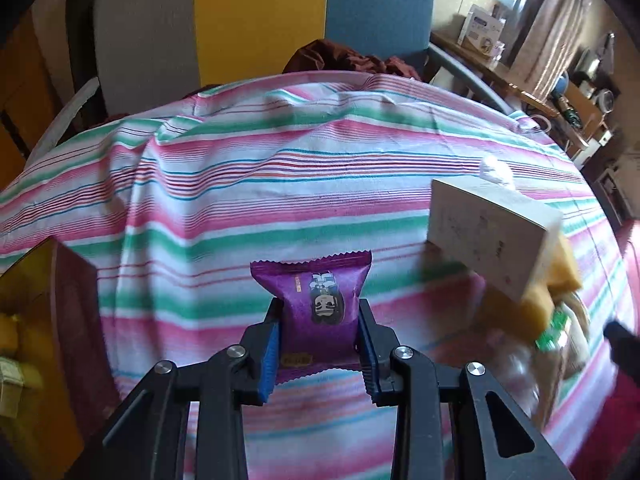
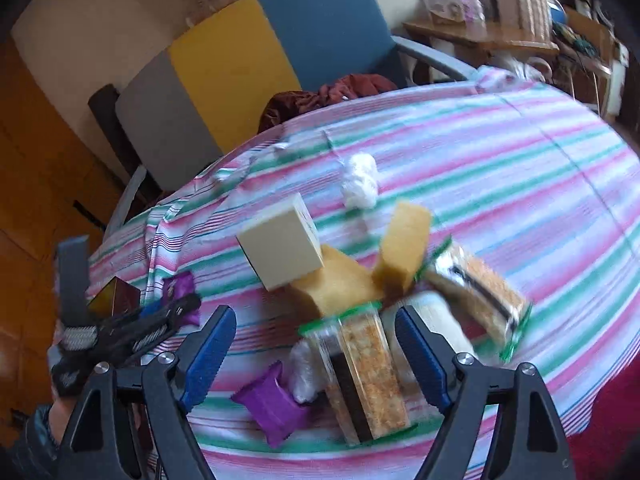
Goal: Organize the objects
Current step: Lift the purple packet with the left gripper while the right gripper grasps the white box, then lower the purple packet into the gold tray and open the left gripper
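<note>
Clamped the left gripper [image 1: 319, 334] on a purple packet [image 1: 320, 304] above the cloth's [image 1: 304, 184] near-left edge, probably for the box [image 1: 60, 300]; right gripper [image 2: 316, 354] gaped, empty, above the pile [image 2: 360, 320].

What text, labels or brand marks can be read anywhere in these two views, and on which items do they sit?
No text reads cleanly.
Purple snack packet, held in the left gripper: cartoon face and printed characters, too small and blurred to read.
Cream box: faint marks on its side, illegible.
White boxes on the shelf: print too small to read.
Clear food packs: motion-blurred, no legible label.
</note>
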`<state>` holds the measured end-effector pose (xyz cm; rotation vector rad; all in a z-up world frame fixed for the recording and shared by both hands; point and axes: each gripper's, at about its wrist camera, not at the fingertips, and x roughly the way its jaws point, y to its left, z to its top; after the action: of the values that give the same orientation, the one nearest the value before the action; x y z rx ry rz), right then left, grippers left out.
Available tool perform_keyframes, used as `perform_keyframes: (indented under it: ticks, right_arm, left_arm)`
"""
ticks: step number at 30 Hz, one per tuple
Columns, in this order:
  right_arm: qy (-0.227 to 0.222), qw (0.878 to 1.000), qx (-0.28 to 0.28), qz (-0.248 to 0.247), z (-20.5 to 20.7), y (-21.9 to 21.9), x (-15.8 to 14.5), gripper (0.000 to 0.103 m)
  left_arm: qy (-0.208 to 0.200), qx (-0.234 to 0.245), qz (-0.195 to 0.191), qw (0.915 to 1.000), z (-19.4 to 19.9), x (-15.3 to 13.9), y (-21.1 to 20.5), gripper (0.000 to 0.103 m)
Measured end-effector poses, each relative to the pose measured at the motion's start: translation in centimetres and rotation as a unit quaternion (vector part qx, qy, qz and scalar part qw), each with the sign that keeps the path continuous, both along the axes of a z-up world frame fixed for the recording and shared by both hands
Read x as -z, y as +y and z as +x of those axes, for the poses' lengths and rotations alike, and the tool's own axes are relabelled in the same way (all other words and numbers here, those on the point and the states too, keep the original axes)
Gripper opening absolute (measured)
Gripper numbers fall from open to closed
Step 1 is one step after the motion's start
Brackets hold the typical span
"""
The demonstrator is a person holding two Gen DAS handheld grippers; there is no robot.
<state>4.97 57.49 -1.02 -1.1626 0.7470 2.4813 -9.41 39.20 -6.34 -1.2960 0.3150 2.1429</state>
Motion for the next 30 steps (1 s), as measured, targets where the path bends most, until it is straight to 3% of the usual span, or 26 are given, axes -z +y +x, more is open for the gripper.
perform_keyframes:
  ticks: [4, 8, 11, 15, 18, 19, 20, 22, 26, 30]
  right_arm:
    - [-0.028, 0.996, -0.057, 0.059, -4.9, -0.7, -2.5, 0.083]
    - [-0.099, 0.982, -0.115, 0.109, -11.4, -1.3, -3.0, 0.083]
    - [-0.171, 0.967, -0.140, 0.128, -15.5, -1.3, -1.5, 0.083]
    - [-0.260, 0.947, -0.143, 0.127, -18.1, -1.0, 2.0, 0.083]
    - [-0.295, 0.937, -0.131, 0.133, -18.4, -0.7, 4.1, 0.083]
    - [-0.301, 0.935, -0.130, 0.134, -18.4, -0.8, 4.5, 0.072]
    - [-0.304, 0.933, -0.135, 0.135, -18.1, -1.0, 5.0, 0.055]
    - [-0.303, 0.933, -0.138, 0.137, -17.5, -1.5, 5.3, 0.050]
    - [-0.267, 0.938, -0.147, 0.163, -15.8, -3.7, 4.4, 0.050]
    - [-0.181, 0.956, -0.155, 0.171, -12.7, -6.8, 1.6, 0.050]
  left_arm:
    - [0.000, 0.003, 0.030, 0.9995, 1.4, -2.2, -4.0, 0.034]
    - [0.006, -0.001, 0.048, 0.9988, 2.3, -3.8, -7.1, 0.034]
    - [0.009, -0.008, 0.063, 0.9979, 3.0, -4.8, -10.3, 0.034]
    - [0.014, -0.025, 0.074, 0.9968, 3.5, -5.6, -13.6, 0.034]
    - [0.016, -0.038, 0.079, 0.9960, 3.6, -5.8, -16.1, 0.034]
    - [0.019, -0.042, 0.079, 0.9958, 3.7, -5.9, -16.8, 0.034]
    - [0.022, -0.048, 0.079, 0.9955, 3.8, -6.0, -17.9, 0.034]
    - [0.026, -0.058, 0.080, 0.9948, 3.8, -6.0, -19.5, 0.034]
    - [0.028, -0.088, 0.078, 0.9927, 3.7, -5.8, -23.1, 0.034]
    - [0.032, -0.141, 0.075, 0.9867, 3.5, -5.7, -28.3, 0.034]
